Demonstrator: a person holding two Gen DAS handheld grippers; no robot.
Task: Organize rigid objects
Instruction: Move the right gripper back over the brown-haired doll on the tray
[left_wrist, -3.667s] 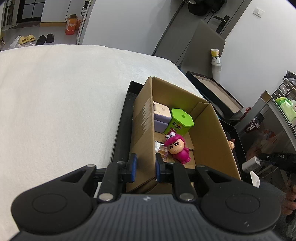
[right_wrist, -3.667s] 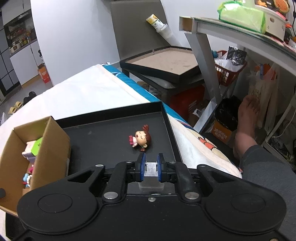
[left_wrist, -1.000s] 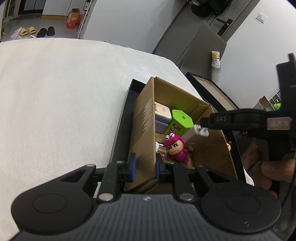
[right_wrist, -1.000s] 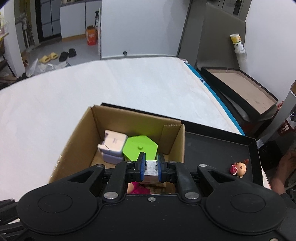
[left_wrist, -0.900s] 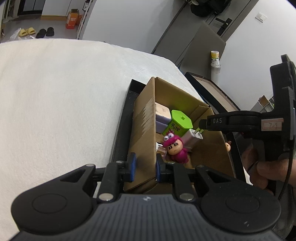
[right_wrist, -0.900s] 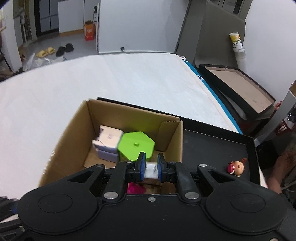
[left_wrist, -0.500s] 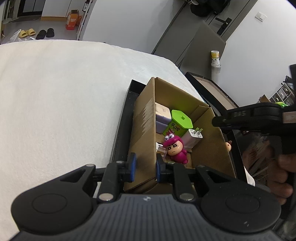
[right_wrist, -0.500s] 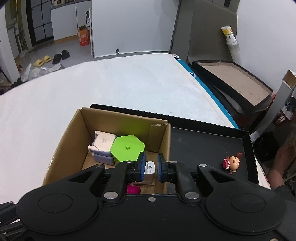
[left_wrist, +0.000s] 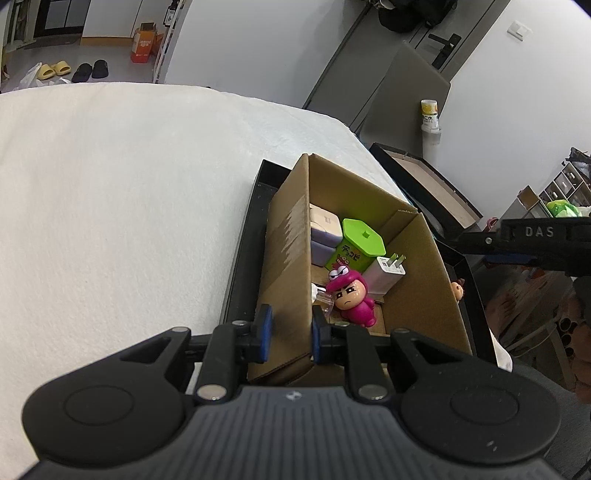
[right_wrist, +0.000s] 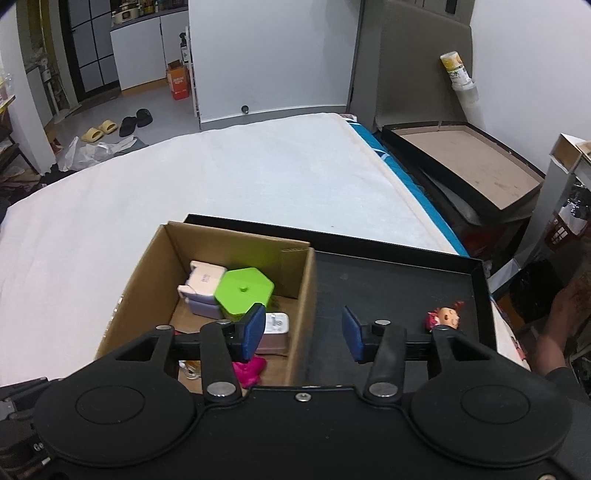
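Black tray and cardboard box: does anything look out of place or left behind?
One small doll lies alone on the black tray, outside the cardboard box that holds the charger and the other items. Nothing looks spilled or damaged.

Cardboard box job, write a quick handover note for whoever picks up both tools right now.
Left tool: shut on the cardboard box near wall, steadying it.
Right tool: jaws opening, nothing between them, above the box edge.
In the box: white charger, green hexagonal container, pink figurine, stacked white and lilac cases.
Done: the charger is in the box.
Left: small red-haired doll lying on the black tray beside the box; it probably goes in next.
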